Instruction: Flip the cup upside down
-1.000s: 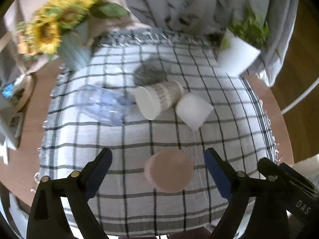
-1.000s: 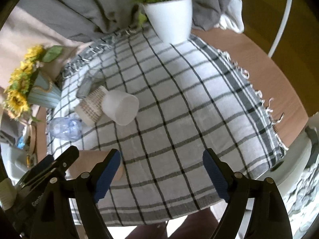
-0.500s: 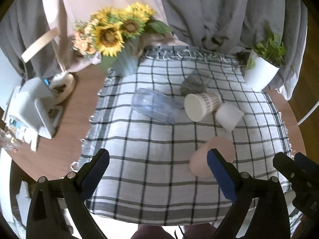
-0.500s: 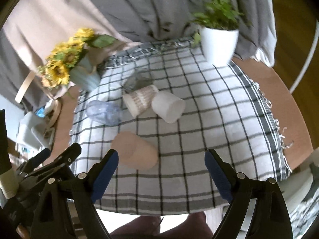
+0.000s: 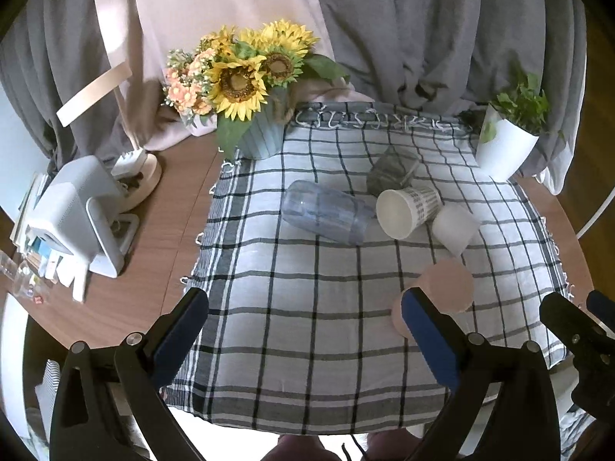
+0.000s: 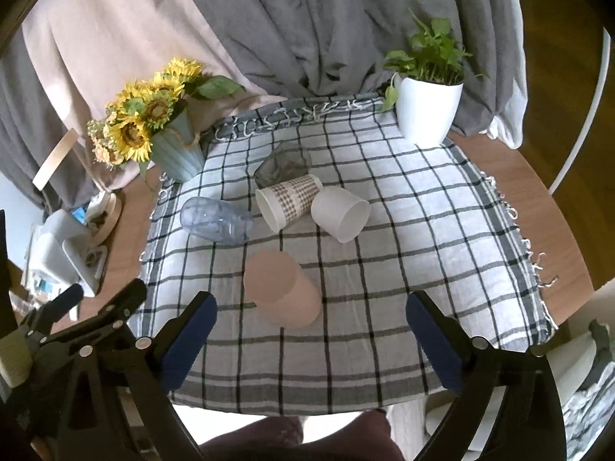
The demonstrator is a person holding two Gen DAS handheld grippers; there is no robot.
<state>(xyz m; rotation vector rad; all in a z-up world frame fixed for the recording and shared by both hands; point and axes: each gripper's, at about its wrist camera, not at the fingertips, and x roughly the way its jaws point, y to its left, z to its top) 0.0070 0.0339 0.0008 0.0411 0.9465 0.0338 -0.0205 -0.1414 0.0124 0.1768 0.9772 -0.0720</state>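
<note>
Several cups are on a checked cloth (image 6: 384,288). A pink cup (image 6: 280,288) stands upside down near the front; it also shows in the left wrist view (image 5: 446,288). A clear bluish cup (image 6: 215,221), a patterned paper cup (image 6: 288,201), a white cup (image 6: 340,213) and a grey glass cup (image 6: 282,163) lie on their sides further back. My left gripper (image 5: 303,330) and my right gripper (image 6: 311,330) are both open and empty, held above the front edge of the cloth.
A sunflower vase (image 6: 177,146) stands at the back left and a white plant pot (image 6: 426,111) at the back right. A white device (image 5: 80,211) and clutter sit on the wooden table (image 5: 161,269) to the left. Grey curtains hang behind.
Both grippers have pulled back and up from the table, so more of the scene shows. The pink cup stays upside down on the cloth. Both stay open.
</note>
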